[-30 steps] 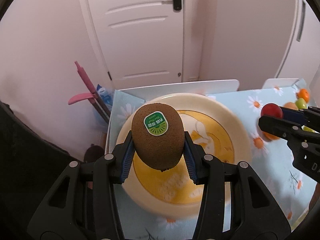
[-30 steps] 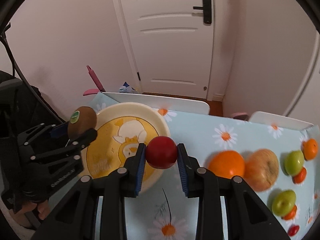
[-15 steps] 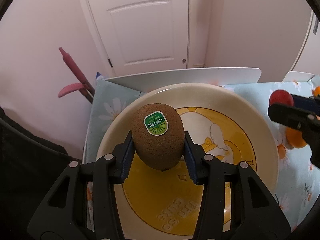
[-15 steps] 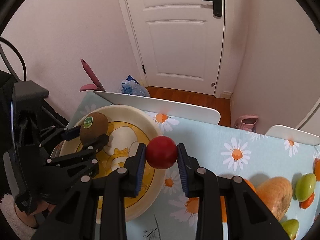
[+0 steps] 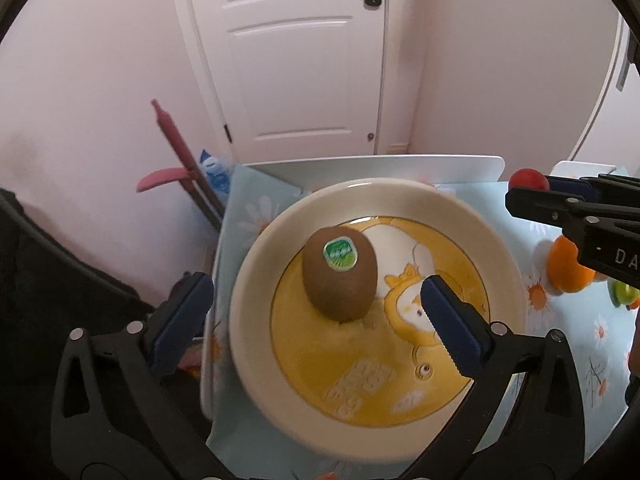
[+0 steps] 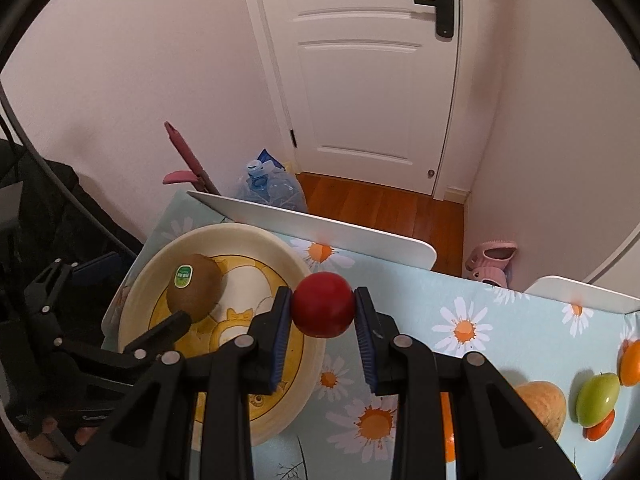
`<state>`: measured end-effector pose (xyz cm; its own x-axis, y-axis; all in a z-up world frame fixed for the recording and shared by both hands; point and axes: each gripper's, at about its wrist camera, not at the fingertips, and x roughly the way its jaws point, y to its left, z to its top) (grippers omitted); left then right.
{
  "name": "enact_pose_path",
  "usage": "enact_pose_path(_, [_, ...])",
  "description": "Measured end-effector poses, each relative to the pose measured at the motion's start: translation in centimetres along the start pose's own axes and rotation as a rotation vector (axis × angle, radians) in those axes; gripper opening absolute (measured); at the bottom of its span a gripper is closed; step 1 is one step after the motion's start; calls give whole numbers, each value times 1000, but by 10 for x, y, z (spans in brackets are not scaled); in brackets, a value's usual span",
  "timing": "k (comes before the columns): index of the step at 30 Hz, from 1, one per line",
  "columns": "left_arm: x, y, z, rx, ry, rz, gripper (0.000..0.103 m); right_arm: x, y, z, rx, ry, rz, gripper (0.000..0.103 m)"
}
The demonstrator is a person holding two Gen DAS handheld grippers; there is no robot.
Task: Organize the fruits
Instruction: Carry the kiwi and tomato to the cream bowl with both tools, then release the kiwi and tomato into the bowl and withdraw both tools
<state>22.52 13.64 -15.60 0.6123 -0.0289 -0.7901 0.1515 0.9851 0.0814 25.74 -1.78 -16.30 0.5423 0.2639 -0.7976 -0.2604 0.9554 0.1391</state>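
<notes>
Home, prob. an entry/hall corner: white panelled door w/ black lever handle [image 6: 439, 4], pink slippers [image 6: 492, 263] on wood floor [image 6: 384, 208], daisy-print cloth on surface [image 6: 496, 332].

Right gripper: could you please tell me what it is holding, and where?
The right gripper clamps the round red fruit across its sides; the left gripper holds nothing.

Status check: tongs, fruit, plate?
Left tongs open, kiwi released on duck plate. Right tongs shut on red fruit by the plate rim. Nothing blocking.
</notes>
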Motion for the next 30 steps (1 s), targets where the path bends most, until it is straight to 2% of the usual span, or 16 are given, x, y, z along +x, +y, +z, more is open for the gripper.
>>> enact_pose_path(9, [-22, 13, -14, -39, -1, 27, 103, 8, 14, 3, -67, 16, 59, 29])
enact_pose_path(20, [-41, 26, -34, -87, 4, 49, 103, 41, 38, 2, -203, 70, 124, 29])
enact_pose_path(30, [-50, 34, -46, -127, 8, 45, 103, 55, 52, -6, -267, 51, 106, 29])
